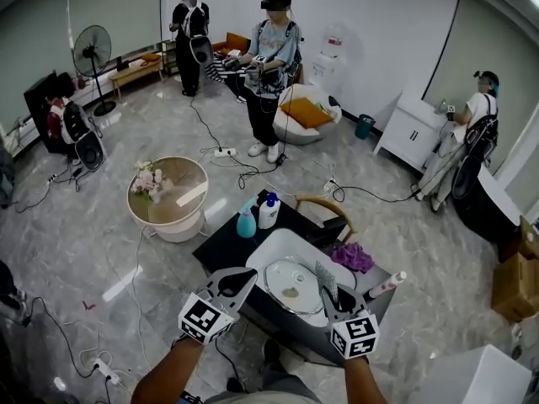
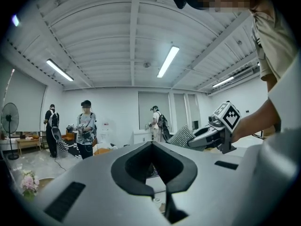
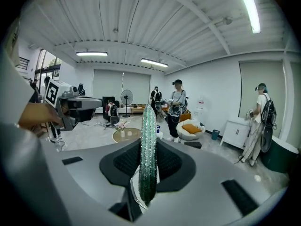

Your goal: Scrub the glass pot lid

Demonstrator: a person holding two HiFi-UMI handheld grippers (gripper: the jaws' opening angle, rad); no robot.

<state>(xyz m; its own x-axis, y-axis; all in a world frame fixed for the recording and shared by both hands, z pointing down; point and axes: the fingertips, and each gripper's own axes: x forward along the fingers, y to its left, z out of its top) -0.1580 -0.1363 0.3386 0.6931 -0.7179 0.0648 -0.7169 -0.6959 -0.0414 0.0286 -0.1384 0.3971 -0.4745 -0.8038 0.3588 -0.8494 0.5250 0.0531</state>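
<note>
Okay, lid [image 1: 290,286] is lying flat in the white sink [image 1: 271,244], straight below my head camera. My right gripper [image 1: 331,295] hangs over the sink's right side, jaws pinching a glittery green pad [image 1: 325,278]. The pad stands on edge just over the lid's right rim, and I can't tell whether it touches the glass. Looking along the right gripper [image 3: 148,175], the pad [image 3: 148,140] runs straight up between the jaws, squeezed thin.

My left gripper [image 1: 246,278] sits at the sink's left edge, just beside the lid. Its own view shows the left gripper [image 2: 162,189] with jaws pressed together at the tips, nothing between them. Across from it that view catches the right gripper [image 2: 211,132] with its pad [image 2: 181,136].

Sink rests on a dark counter [image 1: 221,247]. Blue bottle [image 1: 246,223] and white bottle [image 1: 269,211] stand together at the counter's far end, and a purple cloth [image 1: 354,257] lies right of the sink.

Beyond, a round table [image 1: 181,200] on the floor carries flowers [image 1: 147,179], and three people stand well apart across the room.
</note>
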